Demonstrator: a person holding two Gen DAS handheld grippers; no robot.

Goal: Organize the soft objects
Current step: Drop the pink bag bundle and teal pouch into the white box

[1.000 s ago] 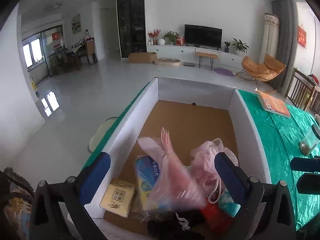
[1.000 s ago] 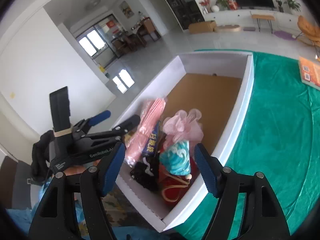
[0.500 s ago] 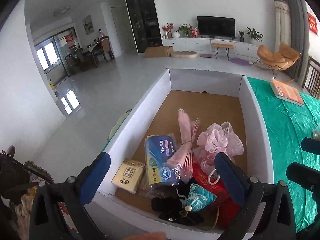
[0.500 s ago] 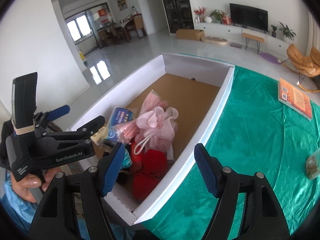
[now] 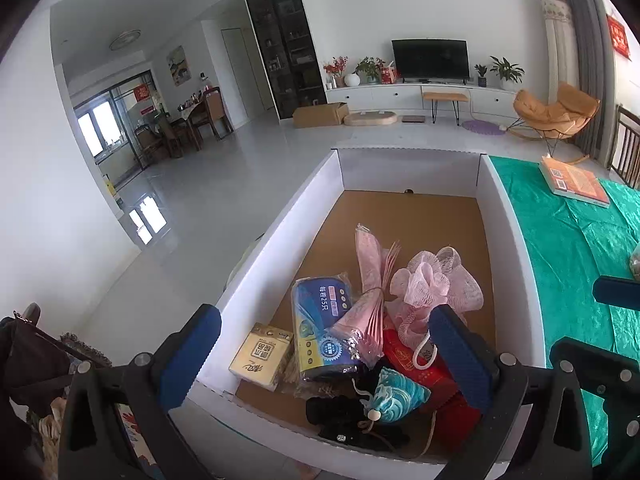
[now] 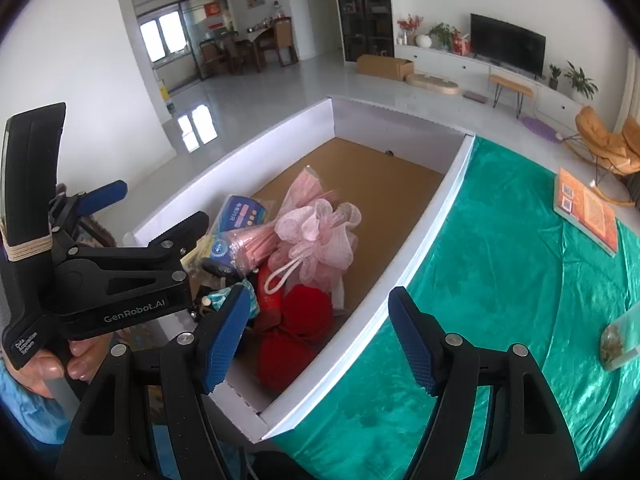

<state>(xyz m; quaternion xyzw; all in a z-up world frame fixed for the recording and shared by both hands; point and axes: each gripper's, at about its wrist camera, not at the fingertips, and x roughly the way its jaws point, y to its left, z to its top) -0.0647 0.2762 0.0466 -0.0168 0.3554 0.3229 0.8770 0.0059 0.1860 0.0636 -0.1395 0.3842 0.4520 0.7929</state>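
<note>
My bench wears a green cloth. A white box with a brown floor sits on it along the left edge. An orange book lies flat far off to the right, and a small clear packet rests near the right edge.
</note>
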